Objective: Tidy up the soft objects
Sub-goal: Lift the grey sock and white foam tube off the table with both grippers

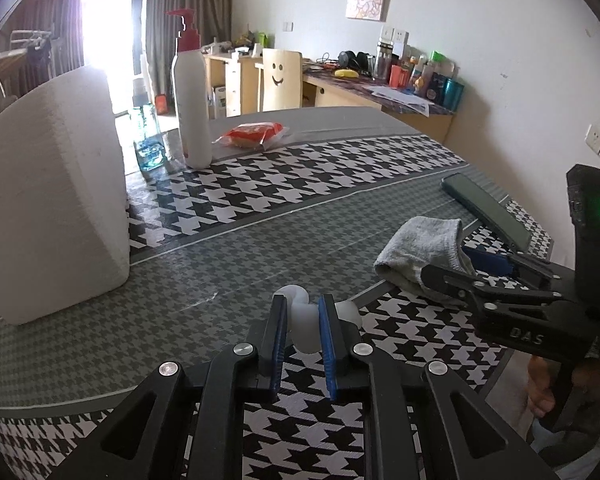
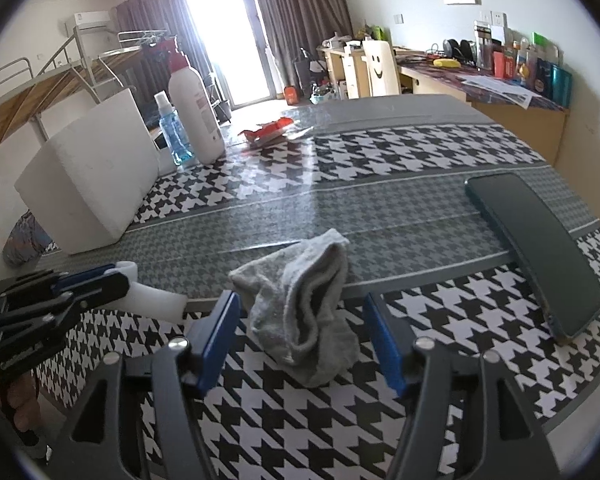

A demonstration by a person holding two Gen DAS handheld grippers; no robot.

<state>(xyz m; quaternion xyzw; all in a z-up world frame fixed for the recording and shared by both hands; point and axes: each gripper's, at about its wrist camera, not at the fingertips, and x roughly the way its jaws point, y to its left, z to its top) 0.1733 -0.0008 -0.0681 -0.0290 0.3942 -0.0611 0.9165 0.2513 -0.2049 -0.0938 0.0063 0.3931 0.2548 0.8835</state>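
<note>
The left gripper (image 1: 303, 330) is clenched on a soft white foam piece (image 1: 302, 322), squeezed between its blue pads, its long axis running sideways toward the right gripper. The right gripper (image 2: 302, 330) stands released, pads apart either side of a crumpled grey knit sock (image 2: 304, 308) lying on the houndstooth tablecloth (image 2: 440, 152), cuff pointing away. Farther off lies a flat dark phone (image 2: 540, 252).

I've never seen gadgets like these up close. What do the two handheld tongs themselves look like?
Both are matte black linkage frames with silver rivets and flat blue pads on the two fingers. The left tongs and the right tongs look alike. From the left camera, the right one's body shows embossed letters "DAS" and a small green light. No sleeves or cables are visible.
</note>
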